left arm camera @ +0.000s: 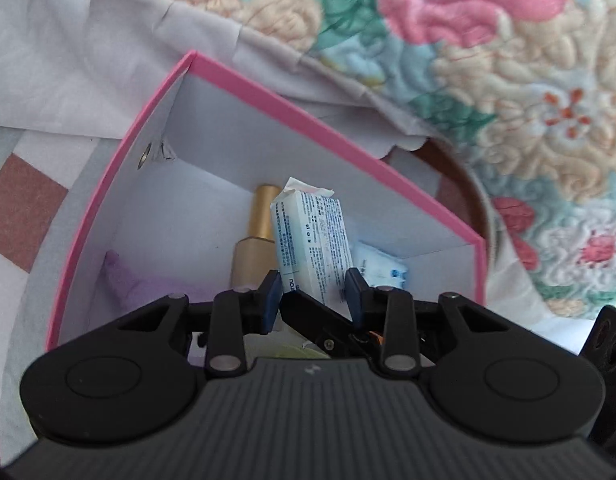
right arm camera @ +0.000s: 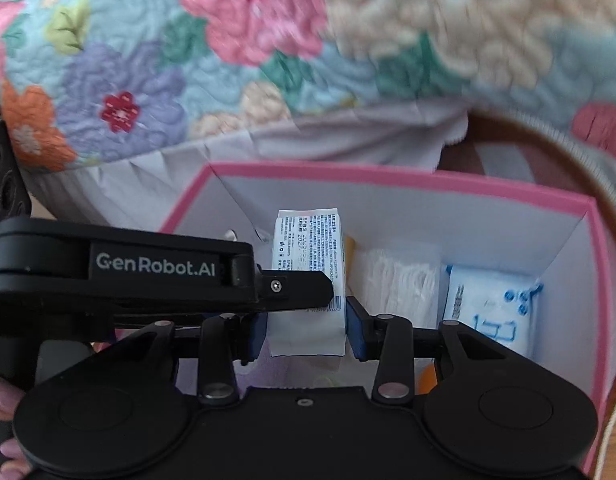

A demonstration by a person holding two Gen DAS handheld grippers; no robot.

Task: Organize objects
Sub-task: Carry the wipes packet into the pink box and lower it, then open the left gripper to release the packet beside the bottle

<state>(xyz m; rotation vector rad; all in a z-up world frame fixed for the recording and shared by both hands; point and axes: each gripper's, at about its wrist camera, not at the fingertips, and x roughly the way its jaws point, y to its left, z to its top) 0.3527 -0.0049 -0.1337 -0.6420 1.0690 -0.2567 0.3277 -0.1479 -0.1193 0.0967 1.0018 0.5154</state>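
Small white packet (right arm camera: 306, 280) printed with fine blue text stands inside the pink-rimmed box (right arm camera: 388, 178), clenched between the pads of the right gripper (right arm camera: 306, 328); the left gripper (left arm camera: 312, 296) also has it between its fingers, though whether those pads press it I cannot tell. Only the left view shows a gold bottle (left arm camera: 256, 240) and purple cloth (left arm camera: 124, 280). Only the right view shows a white wad (right arm camera: 396, 280) and "GenRobot.AI" on the other gripper's side. A blue-printed pouch (right arm camera: 492, 304) lies at the right.
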